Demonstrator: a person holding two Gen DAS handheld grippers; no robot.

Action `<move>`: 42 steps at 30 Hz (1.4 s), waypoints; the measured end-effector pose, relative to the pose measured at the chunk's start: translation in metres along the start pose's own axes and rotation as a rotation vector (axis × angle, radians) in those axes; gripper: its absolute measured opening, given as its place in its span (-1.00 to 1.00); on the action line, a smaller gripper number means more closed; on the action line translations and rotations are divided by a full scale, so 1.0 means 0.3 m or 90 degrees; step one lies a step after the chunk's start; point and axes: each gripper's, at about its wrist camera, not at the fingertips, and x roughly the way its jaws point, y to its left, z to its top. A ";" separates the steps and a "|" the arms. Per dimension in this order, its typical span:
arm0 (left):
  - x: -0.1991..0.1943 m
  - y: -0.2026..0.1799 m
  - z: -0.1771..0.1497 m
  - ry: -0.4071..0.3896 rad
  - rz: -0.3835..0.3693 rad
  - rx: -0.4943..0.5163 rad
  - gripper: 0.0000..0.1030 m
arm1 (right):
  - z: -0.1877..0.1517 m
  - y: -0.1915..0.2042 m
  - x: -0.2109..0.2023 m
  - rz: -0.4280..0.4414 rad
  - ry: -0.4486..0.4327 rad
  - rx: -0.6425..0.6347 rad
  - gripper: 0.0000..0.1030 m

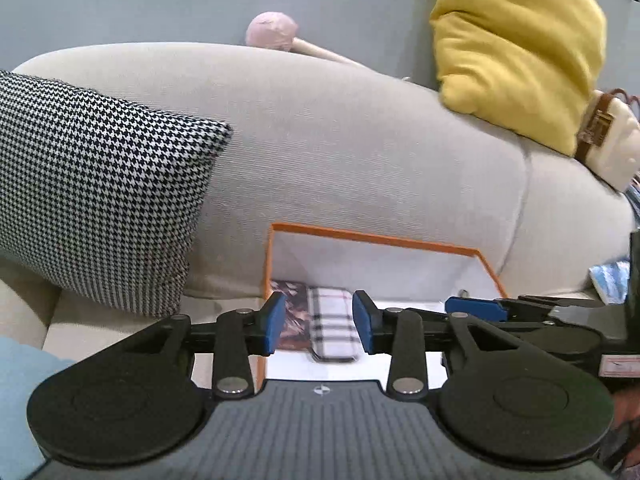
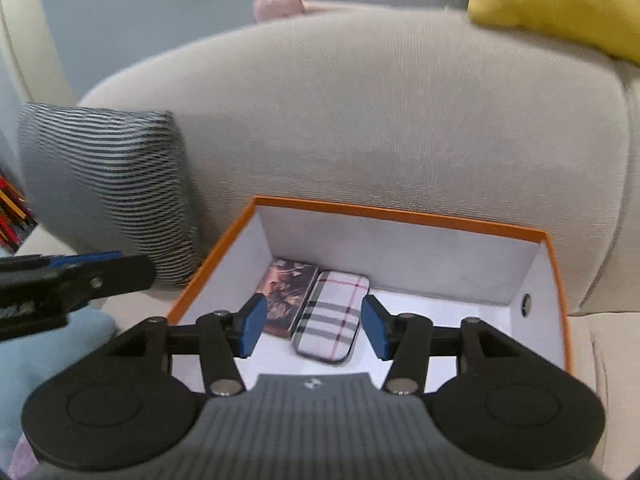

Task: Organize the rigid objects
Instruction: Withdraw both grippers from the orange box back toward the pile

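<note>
An open orange-rimmed cardboard box point(image 2: 400, 213) with white inner walls sits on the beige sofa seat point(image 2: 608, 344), holding a flat plaid-patterned case point(image 2: 332, 316) touching a dark illustrated card box point(image 2: 286, 292) on its left, near the far-left corner. The left gripper point(image 1: 319, 322) and right gripper point(image 2: 314, 326) hover above the box with blue pads parted and nothing between them.

No legible text or labels on any object in view
</note>
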 end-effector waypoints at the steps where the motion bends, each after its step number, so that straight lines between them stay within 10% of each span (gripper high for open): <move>1: -0.016 -0.010 -0.013 0.002 -0.005 0.005 -0.16 | -0.019 0.000 -0.034 0.000 -0.007 0.000 0.18; 20: -0.134 -0.057 -0.399 0.129 -0.065 -0.004 -0.10 | -0.507 -0.079 -0.332 -0.092 0.049 0.051 0.24; 42: -0.117 -0.190 -0.599 0.219 -0.110 0.103 -0.10 | -0.725 -0.127 -0.325 -0.118 0.148 0.094 0.14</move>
